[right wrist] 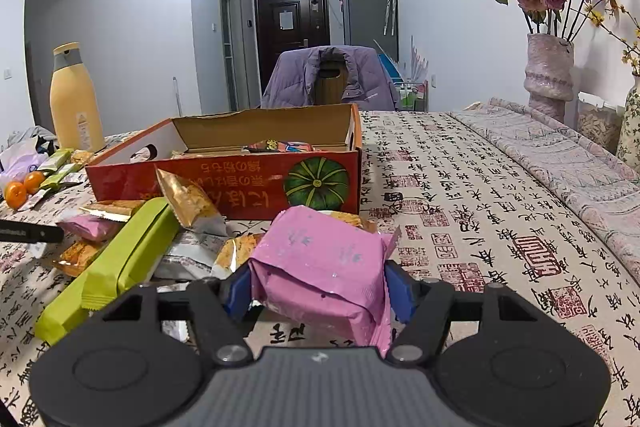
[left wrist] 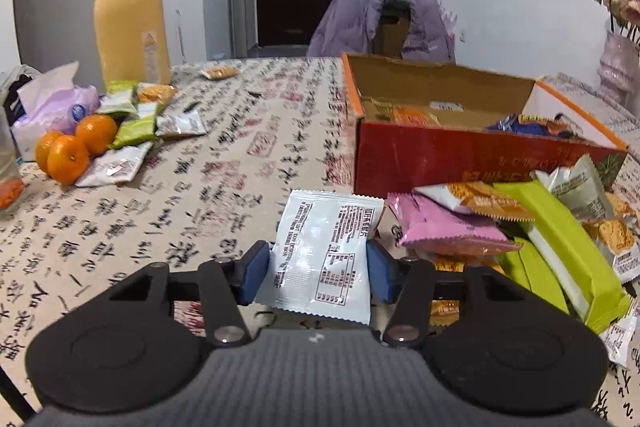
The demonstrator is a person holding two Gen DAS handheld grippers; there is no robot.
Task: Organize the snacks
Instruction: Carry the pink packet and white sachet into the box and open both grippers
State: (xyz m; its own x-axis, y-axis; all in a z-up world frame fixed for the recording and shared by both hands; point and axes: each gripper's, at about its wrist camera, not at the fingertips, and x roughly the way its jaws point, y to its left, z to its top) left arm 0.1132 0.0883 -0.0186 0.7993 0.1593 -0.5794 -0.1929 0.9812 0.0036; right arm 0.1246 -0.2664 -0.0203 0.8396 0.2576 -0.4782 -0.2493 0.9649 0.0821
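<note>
Left wrist view: red box [left wrist: 460, 159] holds few snack packets; left gripper [left wrist: 318, 269] pinches white packet [left wrist: 324, 251]

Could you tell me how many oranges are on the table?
3, bunched at the table's far left beside the tissue pack: one at the back, one on the left, one in front. More may be hidden behind them.

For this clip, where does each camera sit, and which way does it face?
Left wrist: on the left hand-held gripper, facing across the table; its pads flank a white packet.
Right wrist: on the right hand-held gripper, facing the same way; its pads grip a pink packet.
Shared: red box, yellow bottle, dark door.
</note>
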